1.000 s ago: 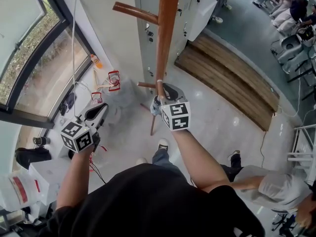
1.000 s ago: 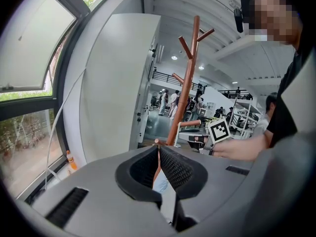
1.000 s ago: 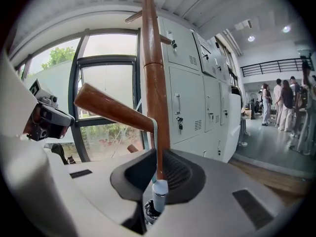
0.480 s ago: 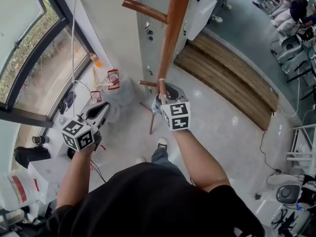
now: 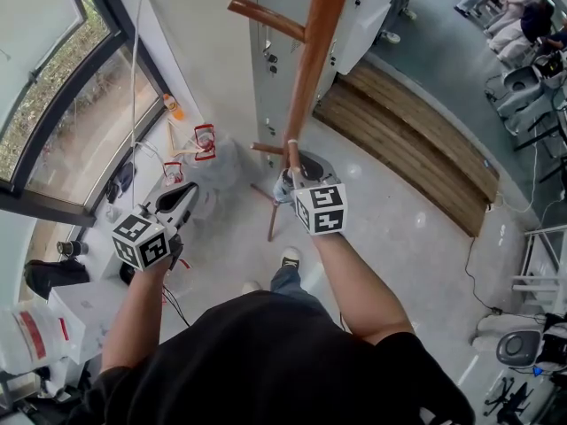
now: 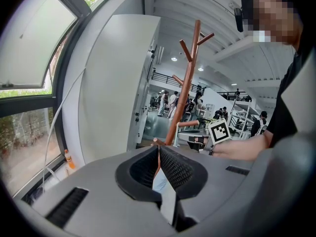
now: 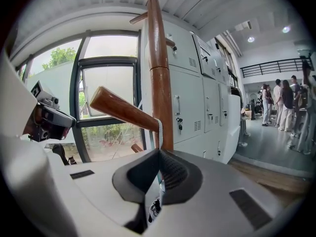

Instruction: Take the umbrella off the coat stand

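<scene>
The brown wooden coat stand (image 5: pixel 310 69) rises just in front of me, with pegs slanting off its pole (image 7: pixel 159 83). A thin pale strap (image 7: pixel 159 130) of the umbrella loops over one peg (image 7: pixel 123 110) and runs down into my right gripper (image 7: pixel 159 152). That gripper (image 5: pixel 295 173) sits against the pole and is shut on the strap. The umbrella itself is mostly hidden under it; only a pale blue bit (image 5: pixel 280 189) shows. My left gripper (image 5: pixel 182 195) hangs off to the left, away from the stand, jaws shut (image 6: pixel 158 149) with nothing held.
Grey lockers (image 5: pixel 275 25) stand right behind the stand. A big window (image 5: pixel 53 87) and a sill with an orange bottle (image 5: pixel 173 109) are on the left. A low wooden platform (image 5: pixel 407 140) lies to the right. People (image 5: pixel 523 16) and chairs are at the far right.
The right gripper has edged slightly right along the peg, still shut on the strap. A person at the lower right a second ago is gone from view. The left gripper has barely moved.
</scene>
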`<state>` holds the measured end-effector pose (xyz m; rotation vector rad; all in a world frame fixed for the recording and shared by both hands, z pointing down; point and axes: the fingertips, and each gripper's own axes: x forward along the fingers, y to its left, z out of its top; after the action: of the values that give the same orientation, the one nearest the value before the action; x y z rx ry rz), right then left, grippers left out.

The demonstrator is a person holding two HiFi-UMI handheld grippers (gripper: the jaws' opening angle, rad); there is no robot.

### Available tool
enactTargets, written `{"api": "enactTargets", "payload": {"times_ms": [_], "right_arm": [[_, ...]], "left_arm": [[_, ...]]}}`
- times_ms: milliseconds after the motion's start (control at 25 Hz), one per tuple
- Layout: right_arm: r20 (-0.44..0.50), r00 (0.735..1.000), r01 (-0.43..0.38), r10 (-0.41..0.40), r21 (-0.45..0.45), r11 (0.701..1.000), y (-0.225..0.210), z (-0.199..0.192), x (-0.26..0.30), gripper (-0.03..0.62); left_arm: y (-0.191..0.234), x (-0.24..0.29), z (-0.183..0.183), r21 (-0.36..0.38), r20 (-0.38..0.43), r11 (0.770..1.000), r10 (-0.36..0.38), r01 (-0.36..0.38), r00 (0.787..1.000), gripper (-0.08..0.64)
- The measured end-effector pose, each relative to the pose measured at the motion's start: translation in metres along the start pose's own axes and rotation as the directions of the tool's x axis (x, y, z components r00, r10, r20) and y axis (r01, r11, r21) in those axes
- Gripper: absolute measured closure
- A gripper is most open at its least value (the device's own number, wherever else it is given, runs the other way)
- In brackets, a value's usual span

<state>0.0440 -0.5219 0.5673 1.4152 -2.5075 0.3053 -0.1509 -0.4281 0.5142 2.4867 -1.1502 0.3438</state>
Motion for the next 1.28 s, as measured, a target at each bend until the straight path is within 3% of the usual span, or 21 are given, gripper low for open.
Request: {"api": "enactTargets", "payload": {"times_ms": [1280], "right_arm": [[0.049,0.997,-0.050,0.051,-0.023,0.998,0.030,0.028,-0.058,0.580]], "left_arm": [[-0.026,-0.043,0.003,0.018,0.043,1.000,0.001,-0.001,0.999,0.528]]}}
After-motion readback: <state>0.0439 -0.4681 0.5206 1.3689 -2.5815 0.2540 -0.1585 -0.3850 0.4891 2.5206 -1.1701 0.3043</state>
